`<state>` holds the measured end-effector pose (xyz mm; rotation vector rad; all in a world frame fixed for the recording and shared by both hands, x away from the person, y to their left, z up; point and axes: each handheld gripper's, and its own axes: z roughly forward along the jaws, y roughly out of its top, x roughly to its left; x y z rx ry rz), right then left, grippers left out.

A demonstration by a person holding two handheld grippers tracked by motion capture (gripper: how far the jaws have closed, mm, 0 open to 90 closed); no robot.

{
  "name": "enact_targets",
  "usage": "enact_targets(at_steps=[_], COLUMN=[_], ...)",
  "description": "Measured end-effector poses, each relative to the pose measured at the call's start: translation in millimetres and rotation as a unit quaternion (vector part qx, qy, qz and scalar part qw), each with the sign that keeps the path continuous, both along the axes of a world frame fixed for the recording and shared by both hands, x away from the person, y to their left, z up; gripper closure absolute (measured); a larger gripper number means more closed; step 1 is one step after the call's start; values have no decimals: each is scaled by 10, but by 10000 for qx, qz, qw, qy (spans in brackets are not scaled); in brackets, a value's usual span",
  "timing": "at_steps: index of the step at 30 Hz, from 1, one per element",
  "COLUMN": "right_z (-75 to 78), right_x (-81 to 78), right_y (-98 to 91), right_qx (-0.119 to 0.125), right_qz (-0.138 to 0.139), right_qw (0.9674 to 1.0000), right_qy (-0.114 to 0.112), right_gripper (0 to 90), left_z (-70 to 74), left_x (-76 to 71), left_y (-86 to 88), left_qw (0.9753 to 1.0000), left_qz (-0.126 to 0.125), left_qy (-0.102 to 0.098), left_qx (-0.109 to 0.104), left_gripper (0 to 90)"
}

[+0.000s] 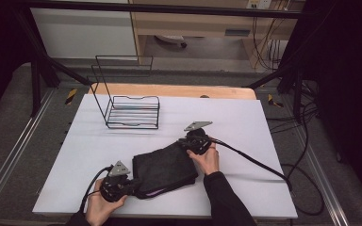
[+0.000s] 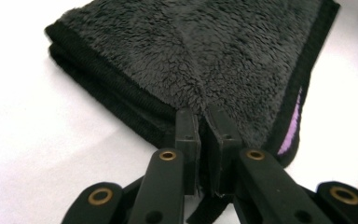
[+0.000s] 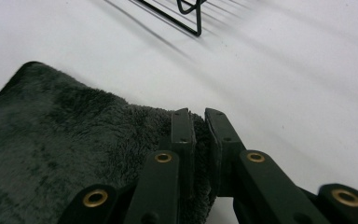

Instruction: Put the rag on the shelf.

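A folded dark grey fleece cloth (image 1: pixel 165 168) with a black hem and a purple label lies on the white table sheet near the front. My left gripper (image 1: pixel 133 184) is shut on the cloth's near left corner; in the left gripper view the cloth (image 2: pixel 205 51) bunches up between the jaws of that gripper (image 2: pixel 203 115). My right gripper (image 1: pixel 187 142) is shut on the far right corner, and in the right gripper view the fleece (image 3: pixel 60 154) is pinched between the jaws of that gripper (image 3: pixel 199 116).
A black wire rack (image 1: pixel 131 109) with a tall back frame stands on the table's far left part; its base corner (image 3: pixel 186 14) appears ahead of the right gripper. Cables (image 1: pixel 259 162) trail off to the right. The wooden table edge (image 1: pixel 179 90) runs behind the sheet.
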<state>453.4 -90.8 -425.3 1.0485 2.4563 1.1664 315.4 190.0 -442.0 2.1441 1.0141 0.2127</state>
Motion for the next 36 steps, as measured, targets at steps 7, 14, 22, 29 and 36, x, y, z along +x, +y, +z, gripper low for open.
enact_targets(at_steps=[7, 14, 22, 29, 36], right_z=[-155, 76, 52, -160, -218], right_x=[45, -134, -648, -903, -985], right_y=[56, -131, -344, -411, -465], right_qx=[-187, 266, 286, 38, 276], right_qz=[-66, -424, -419, -450, -534], right_qw=[9998, 9986, 9985, 9977, 9950], right_qy=[-80, -178, 193, 508, 794], right_gripper=[744, 364, 350, 423, 566], left_z=[-1, 77, 169, 292, 138], left_x=[-3, 11, 126, 531, 947], left_y=[-3, 76, 214, 229, 168], left_qw=[9999, 9998, 9994, 9985, 9992], left_qz=[-91, -78, 150, 305, 231], left_qy=[-64, -172, -317, -434, -40], left_qx=[71, 5, -76, 111, 335], left_gripper=[809, 739, 528, 461, 486])
